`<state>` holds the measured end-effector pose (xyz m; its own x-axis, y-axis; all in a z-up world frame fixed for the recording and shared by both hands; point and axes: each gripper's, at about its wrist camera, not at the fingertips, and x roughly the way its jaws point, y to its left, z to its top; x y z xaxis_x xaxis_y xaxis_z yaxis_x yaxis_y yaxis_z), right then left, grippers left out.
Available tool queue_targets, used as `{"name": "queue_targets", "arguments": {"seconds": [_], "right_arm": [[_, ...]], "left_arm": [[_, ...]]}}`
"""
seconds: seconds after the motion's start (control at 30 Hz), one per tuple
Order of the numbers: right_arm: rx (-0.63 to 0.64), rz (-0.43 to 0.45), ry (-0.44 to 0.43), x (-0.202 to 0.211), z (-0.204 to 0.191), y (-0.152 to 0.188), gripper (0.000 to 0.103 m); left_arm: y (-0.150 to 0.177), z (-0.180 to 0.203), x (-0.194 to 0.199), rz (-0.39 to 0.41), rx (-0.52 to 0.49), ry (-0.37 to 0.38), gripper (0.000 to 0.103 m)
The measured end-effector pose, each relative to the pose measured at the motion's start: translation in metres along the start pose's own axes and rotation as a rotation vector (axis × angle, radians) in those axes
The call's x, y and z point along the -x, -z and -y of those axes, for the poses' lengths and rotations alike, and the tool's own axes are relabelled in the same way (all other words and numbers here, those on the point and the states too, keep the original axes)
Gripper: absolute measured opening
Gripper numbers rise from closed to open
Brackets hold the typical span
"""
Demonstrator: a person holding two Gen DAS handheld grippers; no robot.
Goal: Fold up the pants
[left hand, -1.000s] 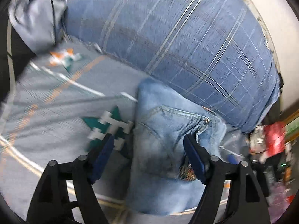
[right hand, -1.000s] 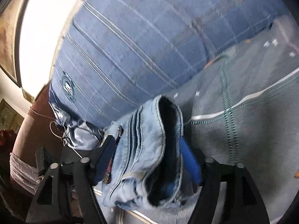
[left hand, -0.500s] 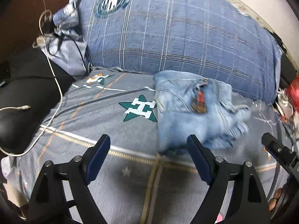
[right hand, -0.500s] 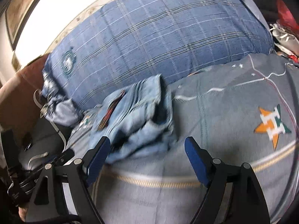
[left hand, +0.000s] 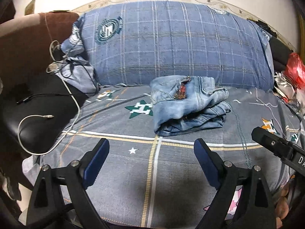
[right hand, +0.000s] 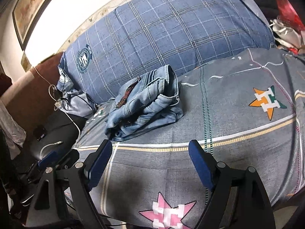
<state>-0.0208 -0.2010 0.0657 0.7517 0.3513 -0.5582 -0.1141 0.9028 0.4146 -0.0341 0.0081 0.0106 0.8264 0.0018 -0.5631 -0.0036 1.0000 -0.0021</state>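
Observation:
The light blue jeans [left hand: 186,106] lie folded into a thick bundle on the grey star-print bedsheet [left hand: 133,164], just in front of the big blue plaid pillow [left hand: 171,47]. My left gripper [left hand: 151,143] hangs well back from the bundle, its jaws opening and nothing between them. In the right wrist view the jeans [right hand: 146,103] sit ahead and slightly left of my right gripper [right hand: 150,142], which is open and empty above the sheet [right hand: 228,124]. Part of the right gripper's body [left hand: 276,147] shows at the right edge of the left wrist view.
A black padded surface [left hand: 38,114] with white and black cables [left hand: 74,99] lies at the bed's left side. A smaller plaid cushion [left hand: 80,76] sits by the pillow. Red bags and clutter [left hand: 294,66] crowd the right edge. A wall runs behind the pillow [right hand: 162,34].
Both grippers let go of the jeans and pulled back from them. The bundle now rests on the bed by the pillow, and both jaws stand wider.

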Motion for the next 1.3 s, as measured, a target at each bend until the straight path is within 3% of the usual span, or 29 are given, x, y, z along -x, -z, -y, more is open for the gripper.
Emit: {"name": "queue_targets", "arguments": {"seconds": [0.33, 0.6, 0.87, 1.3], "right_arm": [[-0.032, -0.006, -0.024, -0.007, 0.007, -0.004, 0.083], [0.009, 0.062, -0.043, 0.009, -0.006, -0.010, 0.083], [-0.019, 0.018, -0.051, -0.005, -0.003, -0.014, 0.083], [-0.019, -0.030, -0.054, -0.025, -0.004, -0.020, 0.083]], "left_arm": [[0.004, 0.008, -0.010, -0.052, -0.001, 0.007, 0.093], [0.004, 0.013, -0.007, -0.046, -0.018, 0.020, 0.094], [0.004, 0.014, -0.022, -0.114, -0.020, 0.012, 0.094], [0.001, 0.013, -0.033, -0.143, -0.025, 0.032, 0.094]]}}
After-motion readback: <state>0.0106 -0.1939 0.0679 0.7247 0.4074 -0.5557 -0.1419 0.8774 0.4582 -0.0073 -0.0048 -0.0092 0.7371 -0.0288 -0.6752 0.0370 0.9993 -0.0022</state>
